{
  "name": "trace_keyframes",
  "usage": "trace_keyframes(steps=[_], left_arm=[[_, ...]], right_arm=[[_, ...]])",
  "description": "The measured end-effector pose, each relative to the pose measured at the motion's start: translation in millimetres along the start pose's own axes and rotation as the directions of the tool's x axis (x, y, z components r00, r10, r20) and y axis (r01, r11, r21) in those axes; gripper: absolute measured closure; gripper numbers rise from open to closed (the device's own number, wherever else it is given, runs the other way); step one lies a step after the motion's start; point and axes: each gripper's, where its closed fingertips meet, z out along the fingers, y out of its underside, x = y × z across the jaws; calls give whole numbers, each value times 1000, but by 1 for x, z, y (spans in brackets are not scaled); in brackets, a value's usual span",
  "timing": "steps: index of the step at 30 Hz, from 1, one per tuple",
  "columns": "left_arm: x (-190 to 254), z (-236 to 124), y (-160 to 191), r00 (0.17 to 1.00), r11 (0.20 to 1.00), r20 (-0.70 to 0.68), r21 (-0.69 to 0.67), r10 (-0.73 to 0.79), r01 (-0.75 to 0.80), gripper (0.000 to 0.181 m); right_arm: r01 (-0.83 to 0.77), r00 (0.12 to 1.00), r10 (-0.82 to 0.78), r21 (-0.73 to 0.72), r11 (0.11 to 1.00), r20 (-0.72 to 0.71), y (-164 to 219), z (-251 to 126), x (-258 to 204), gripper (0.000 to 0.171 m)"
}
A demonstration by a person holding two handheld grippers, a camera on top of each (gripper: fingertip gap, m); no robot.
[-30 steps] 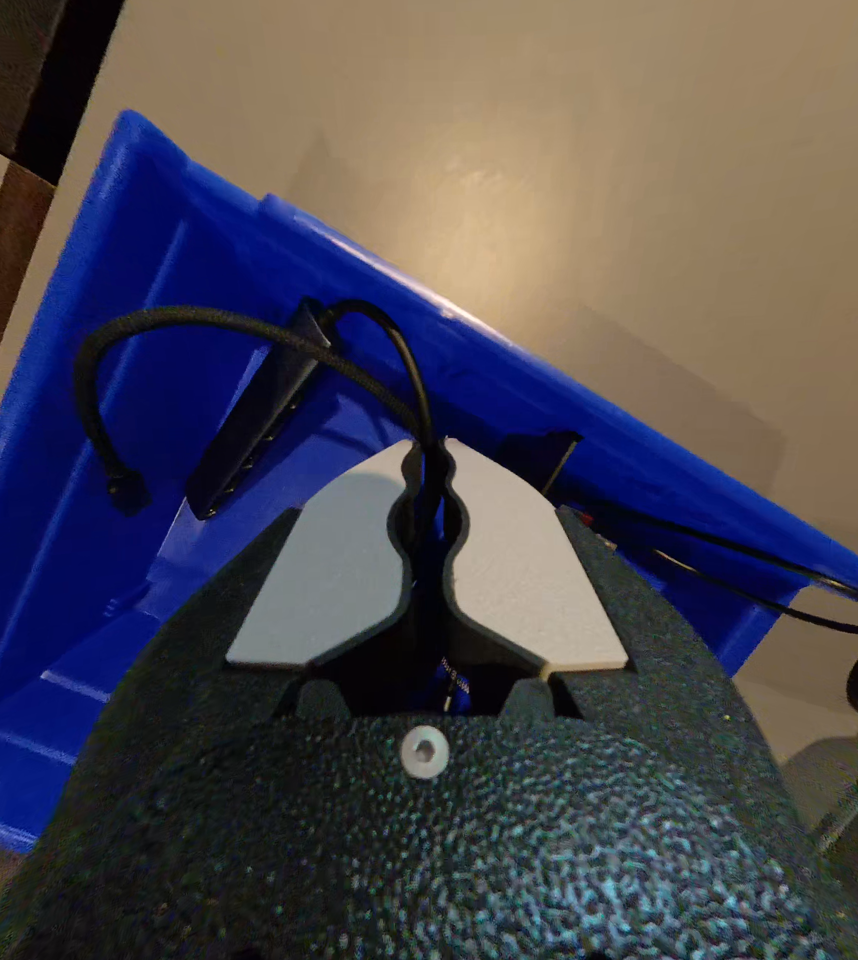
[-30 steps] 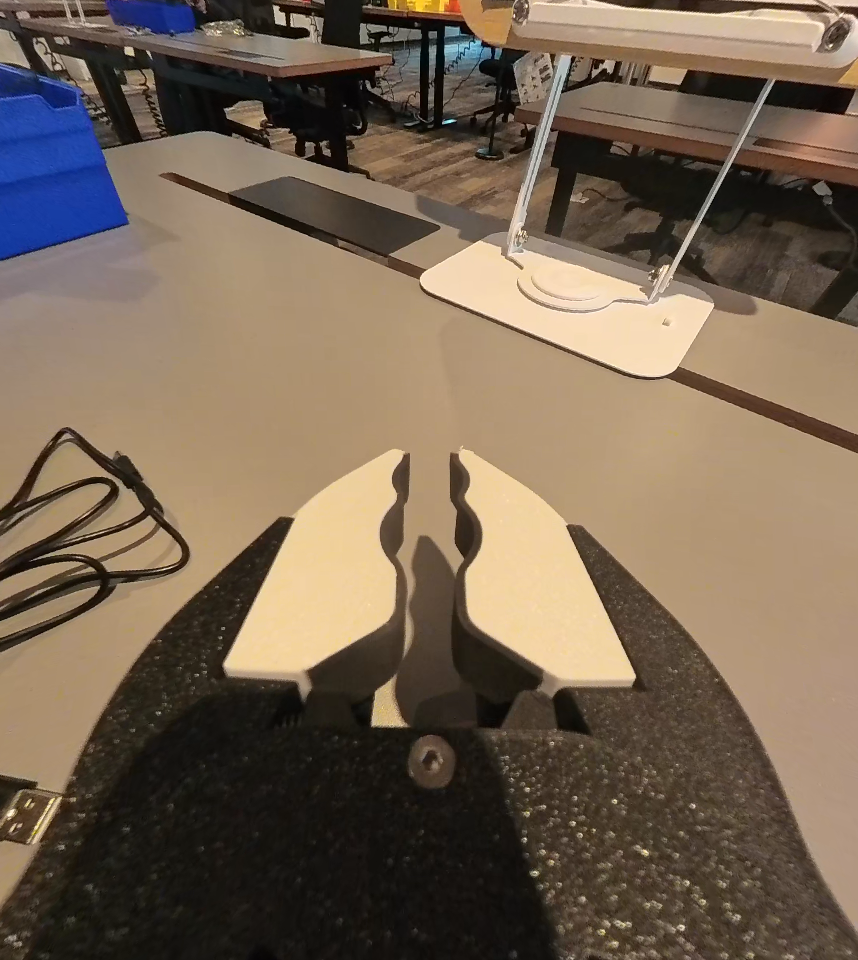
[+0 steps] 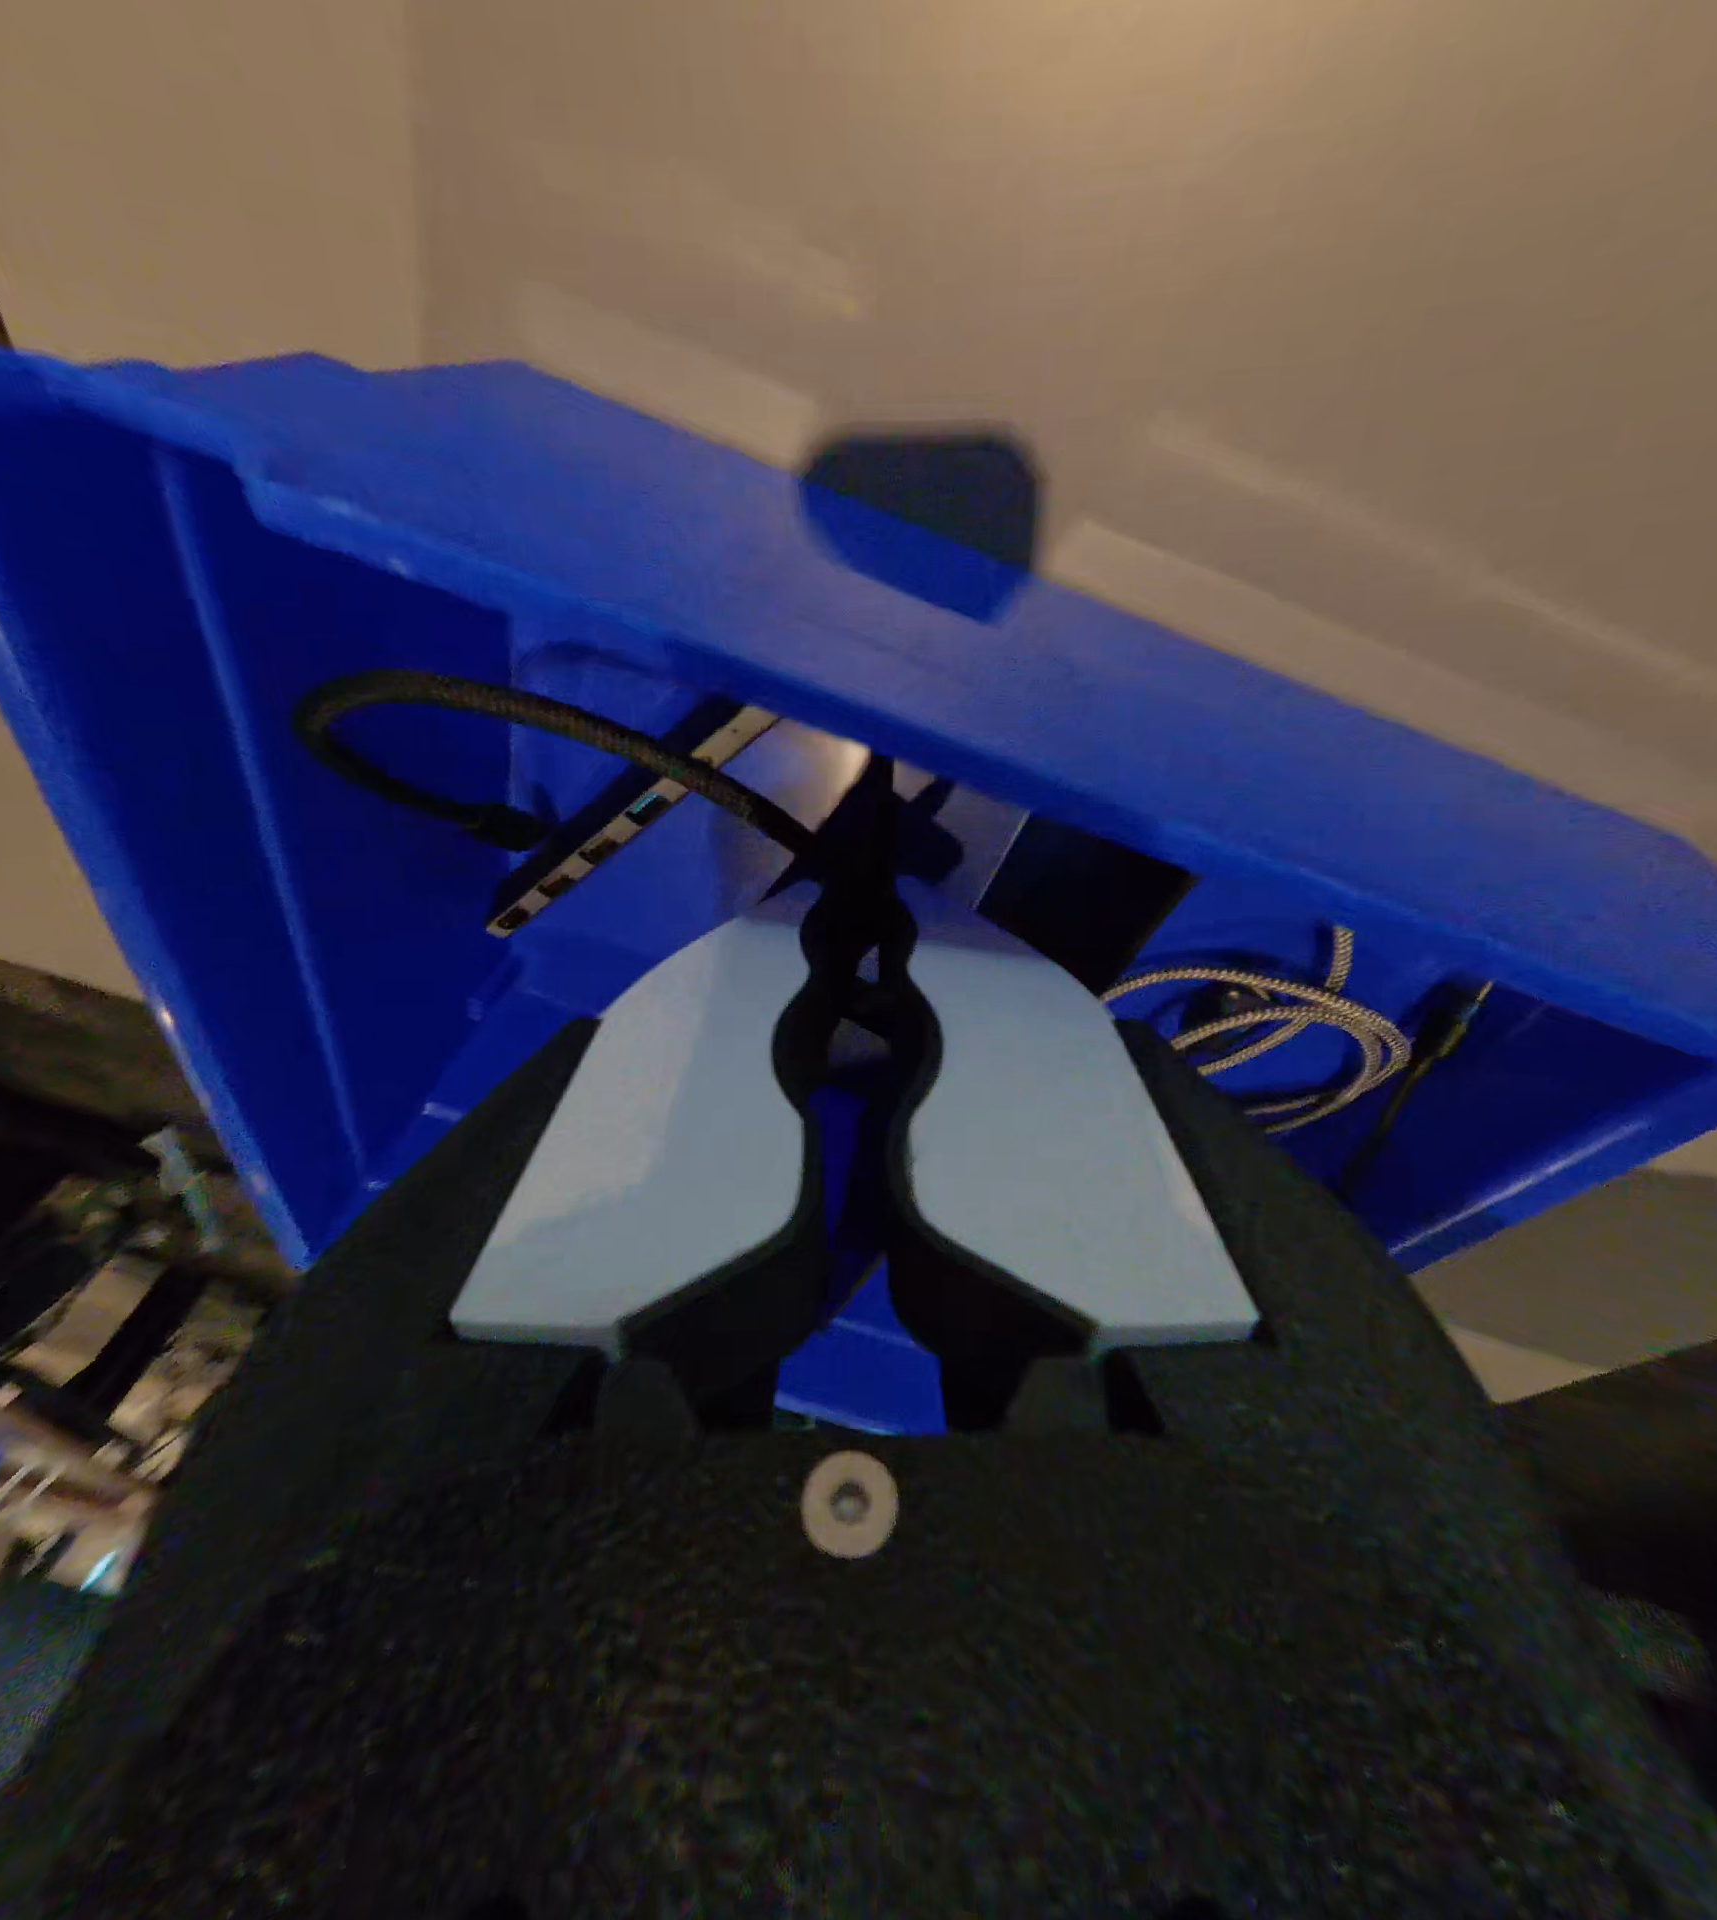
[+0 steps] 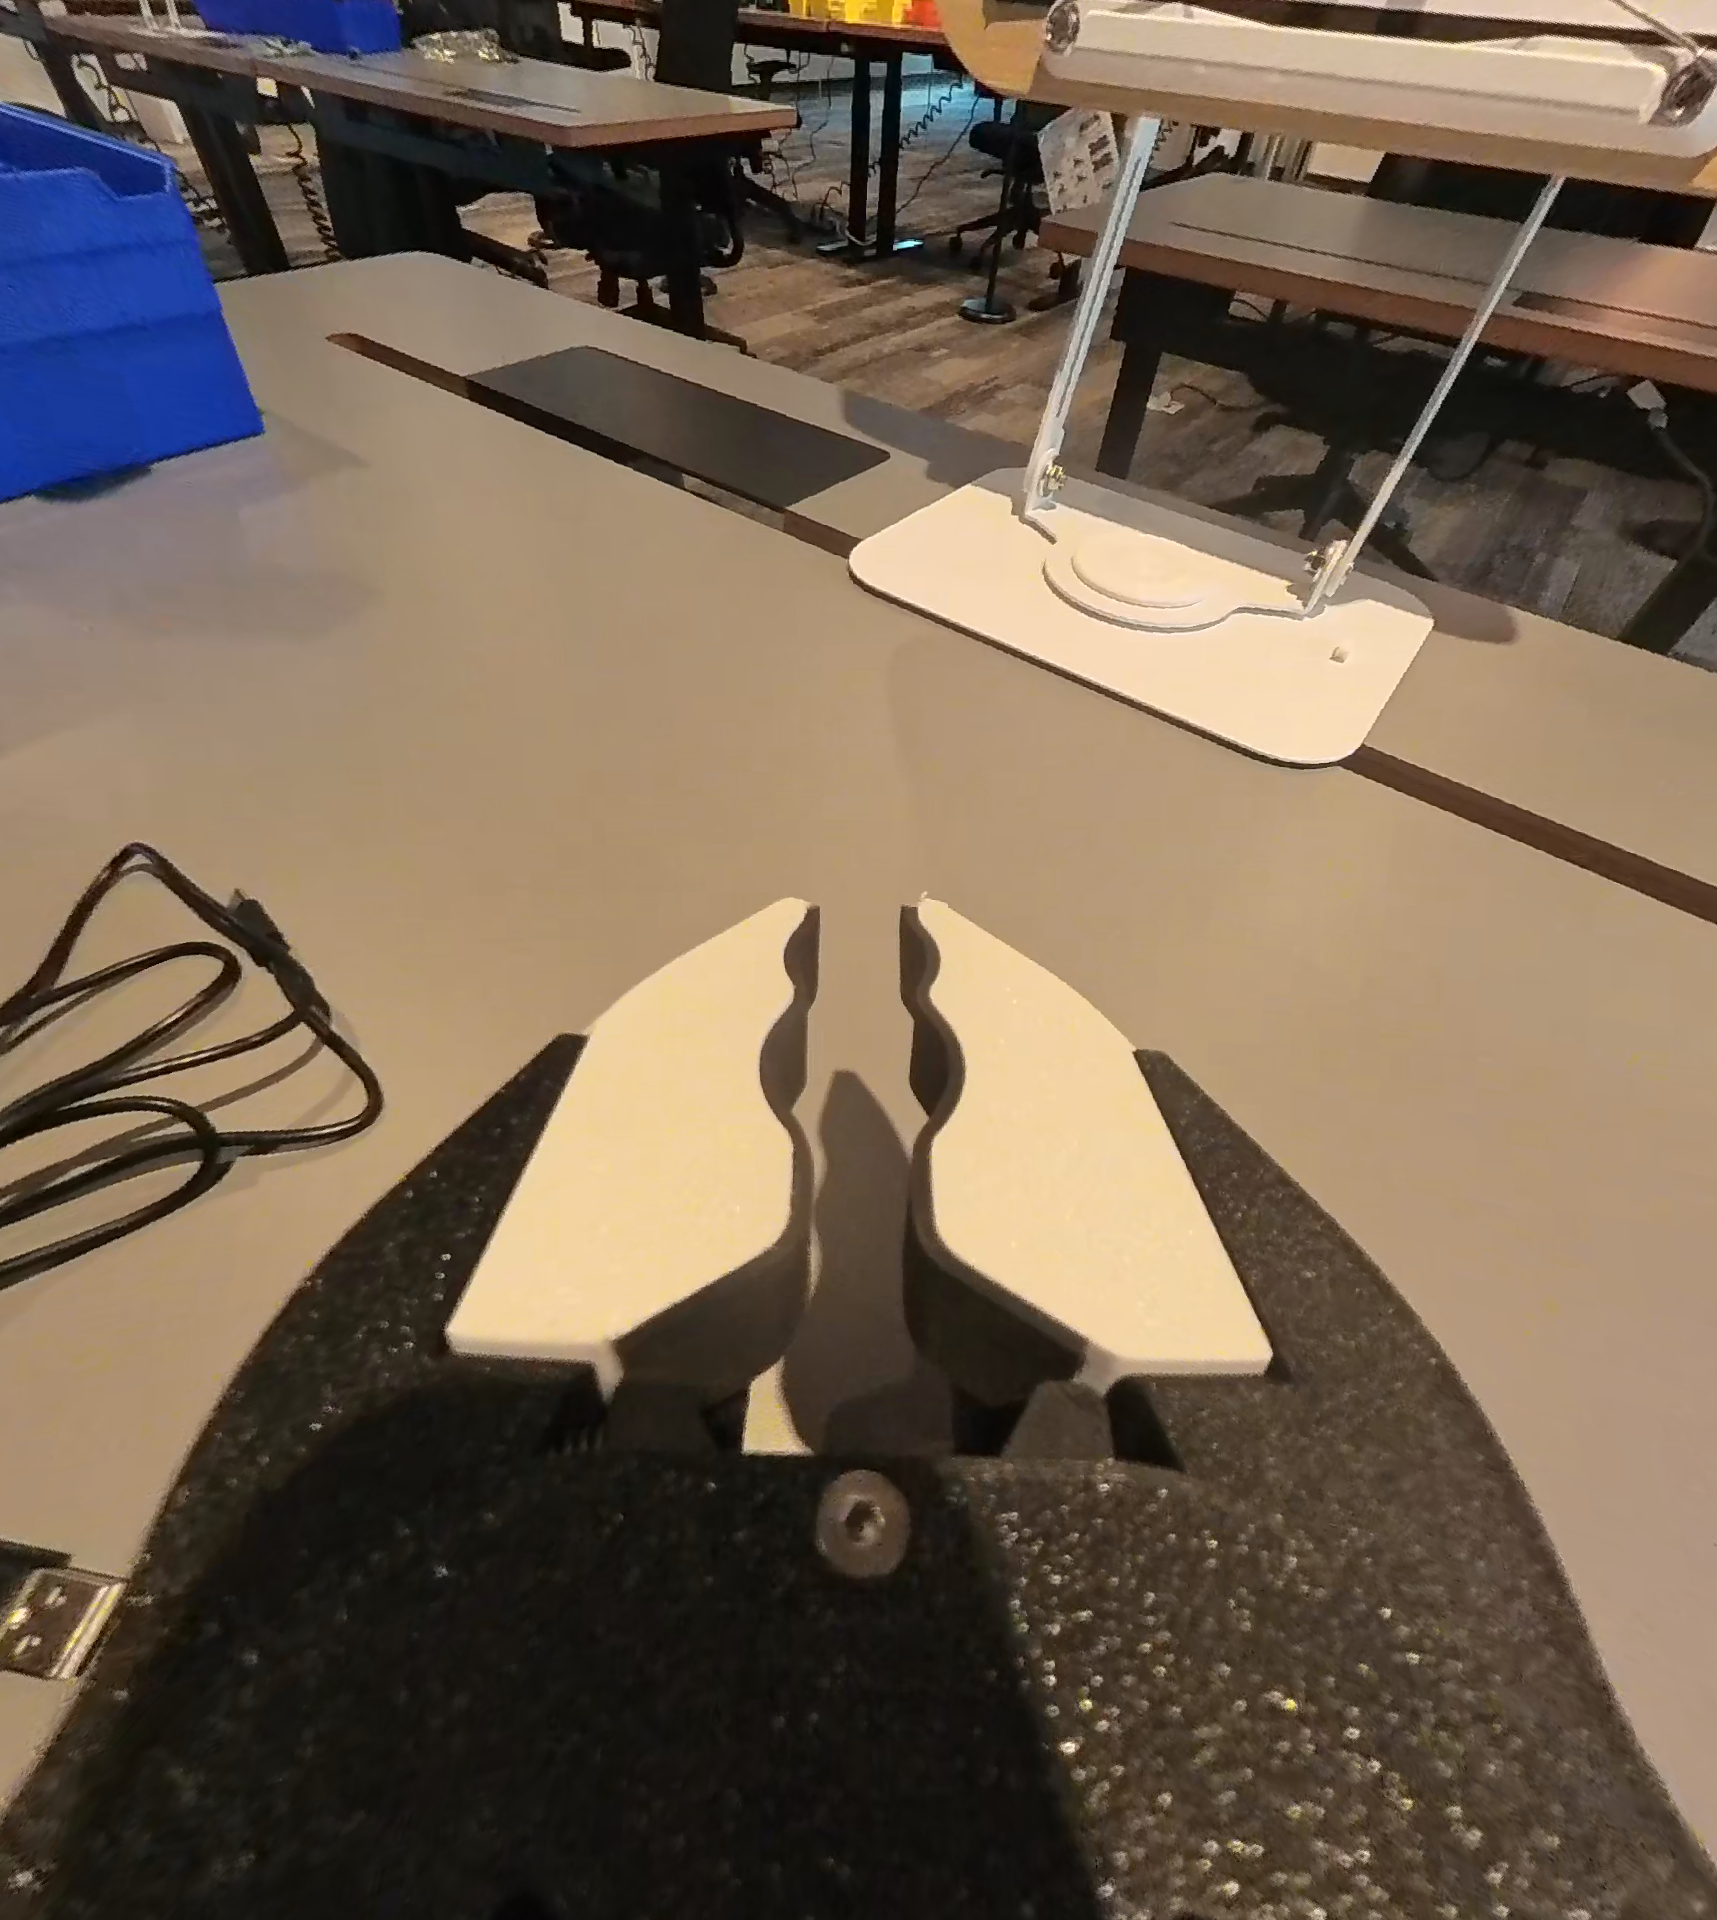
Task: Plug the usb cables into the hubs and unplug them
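Note:
In the left wrist view my left gripper (image 3: 859,935) is shut on a black braided cable (image 3: 480,698) over the open blue bin (image 3: 937,644). The cable loops up and to the left, and its plug end hangs by the bin wall. A slim dark hub (image 3: 615,831) with a row of ports leans inside the bin just beyond the fingertips. In the right wrist view my right gripper (image 4: 859,914) hovers low over the grey table (image 4: 625,727), its jaws slightly apart and empty. A thin black cable (image 4: 137,1091) lies coiled to its left, with a USB plug (image 4: 33,1631) near the frame's lower left.
A silver braided cable (image 3: 1280,1029) lies coiled in the bin's right part. A blue bin (image 4: 54,343) stands at the table's far left in the right wrist view. A white desk lamp base (image 4: 1145,623) sits ahead to the right, beside a black table inlay (image 4: 677,426).
The left gripper has swung with the braided cable still in it; the bin's far wall now crosses the view higher and the image is blurred. The right gripper has barely moved.

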Motion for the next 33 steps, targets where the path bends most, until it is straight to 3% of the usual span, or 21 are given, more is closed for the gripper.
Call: trace_keyframes(steps=[1,6,13,17,21,26,33], left_arm=[[0,0,0,1000,999,23,-32,18,-18,174],[1,-3,0,996,994,75,-109,40,-31,174],[-3,-31,-5,989,976,-28,160,-147,149,176],[-15,-51,-4,962,905,-80,326,-262,274,177],[-26,-74,-9,920,772,-168,503,-354,389,177],[-24,-62,-7,902,729,-224,531,-370,431,177],[-42,-87,-5,876,609,-234,644,-421,464,178]], right_arm=[[2,1000,-2,1,1000,1,0,0,0,156],[5,1000,-5,4,1000,3,0,0,-1,156],[7,1000,-7,3,1000,6,-1,0,-1,156],[11,1000,-11,2,1000,4,-1,0,-2,156],[14,1000,-14,1,1000,0,-1,0,-1,156],[21,1000,-21,0,1000,-5,-1,0,-2,156],[32,999,-32,-3,999,-11,-1,1,-2,156]])
